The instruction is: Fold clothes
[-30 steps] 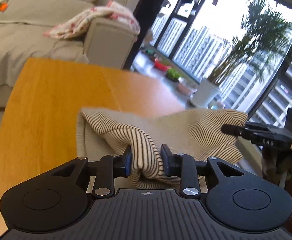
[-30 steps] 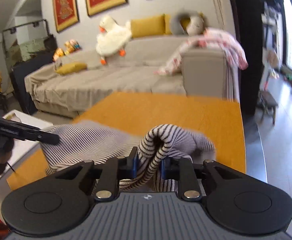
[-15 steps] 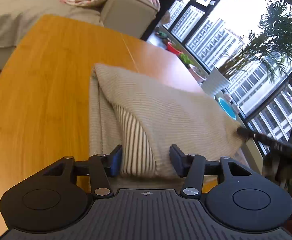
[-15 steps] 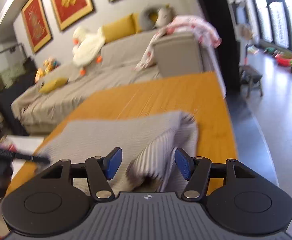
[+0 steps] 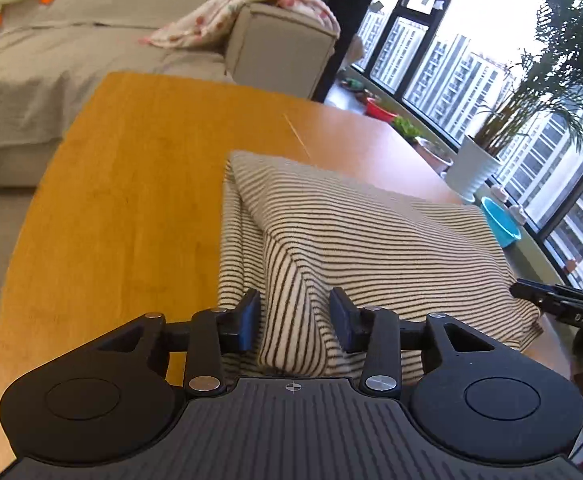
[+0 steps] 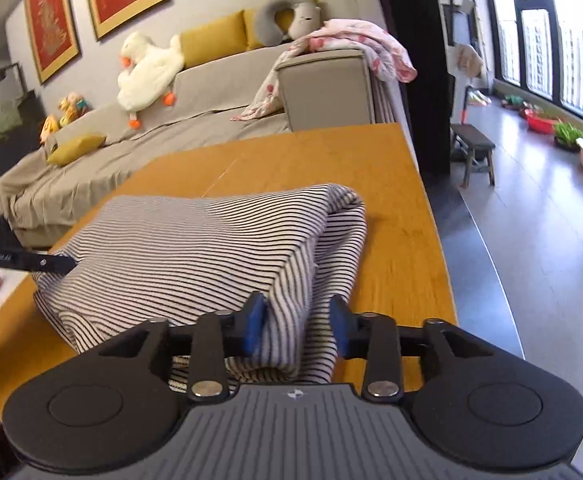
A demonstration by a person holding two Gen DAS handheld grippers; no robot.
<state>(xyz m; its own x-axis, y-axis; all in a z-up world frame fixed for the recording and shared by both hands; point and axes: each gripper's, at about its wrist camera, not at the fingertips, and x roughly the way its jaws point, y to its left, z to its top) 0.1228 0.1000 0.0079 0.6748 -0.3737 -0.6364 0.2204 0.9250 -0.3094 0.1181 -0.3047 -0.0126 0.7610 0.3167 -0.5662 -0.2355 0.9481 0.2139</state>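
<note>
A striped cream-and-dark garment (image 5: 355, 240) lies folded on the wooden table (image 5: 131, 200). My left gripper (image 5: 294, 320) is open, its blue pads either side of a raised fold at the garment's near corner without pinching it. In the right wrist view the same garment (image 6: 195, 248) lies flat, and my right gripper (image 6: 298, 328) is open around another corner fold. A tip of the right gripper shows at the left view's right edge (image 5: 555, 300); a tip of the left gripper shows at the right view's left edge (image 6: 23, 260).
A grey sofa (image 6: 171, 128) with a white plush duck (image 6: 147, 68) and a pink blanket (image 6: 355, 44) stands beyond the table (image 6: 395, 200). Windows and potted plants (image 5: 491, 148) line the right side. A small stool (image 6: 473, 148) stands on the floor.
Both grippers were shut on garment corners held up a second ago. They lowered the cloth onto the table and opened; the garment now lies folded flat.
</note>
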